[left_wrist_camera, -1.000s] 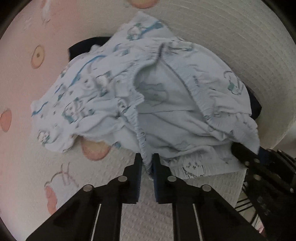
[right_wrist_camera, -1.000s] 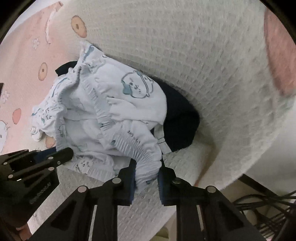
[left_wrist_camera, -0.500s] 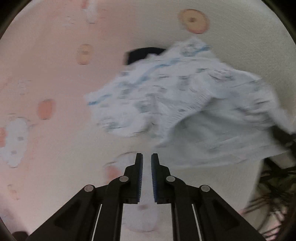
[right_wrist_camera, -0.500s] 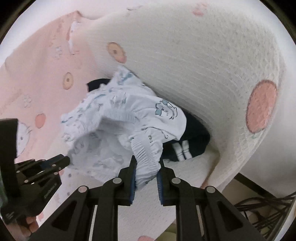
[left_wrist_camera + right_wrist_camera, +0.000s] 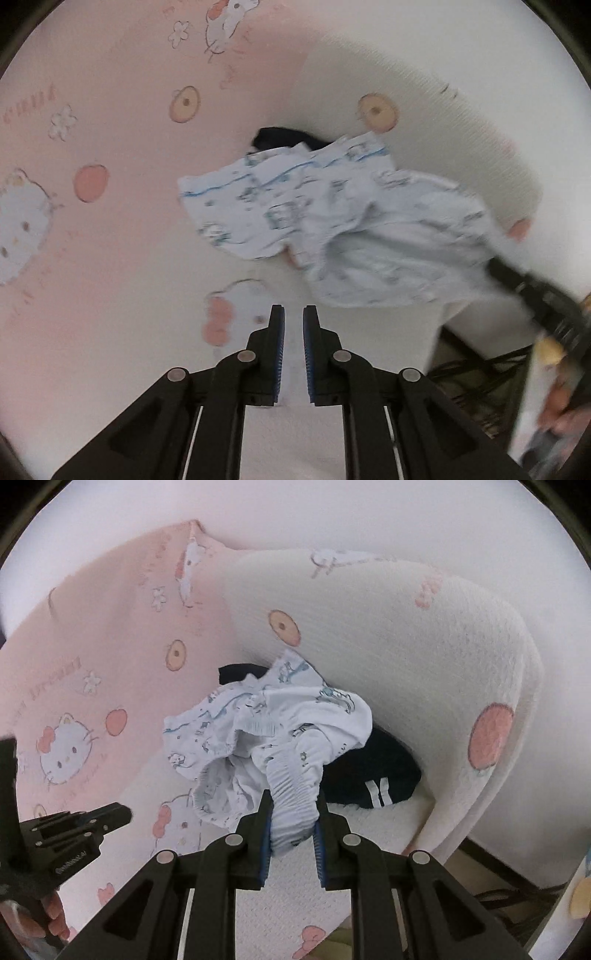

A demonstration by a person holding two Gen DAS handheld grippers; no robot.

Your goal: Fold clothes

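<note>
The right gripper (image 5: 291, 825) is clamped on the gathered elastic edge of the pale blue printed shorts (image 5: 266, 734). The bunched waistband sits between its blue pads, and the rest of the cloth trails away from the jaws toward the back of the seat. The shorts lie crumpled on a cover (image 5: 110, 657) that is pink on one side and cream on the other, printed with cartoon cats and apples. Their far end rests on a dark garment (image 5: 369, 775) with two white stripes, which is tucked into the corner where the seat meets the cream armrest (image 5: 424, 646).

The left gripper (image 5: 293, 321) holds nothing. Its jaws are drawn nearly together, only a narrow slit between the pads, and it hangs above the bare cover just beside the near hem of the shorts, not touching them. In the right wrist view it appears at the lower left, well apart from the cloth.

The pink stretch of cover to the left of the shorts is open and flat. To the right, the armrest rises close behind the clothes. Past the seat's front edge, dark cables (image 5: 480, 373) lie on the floor.
</note>
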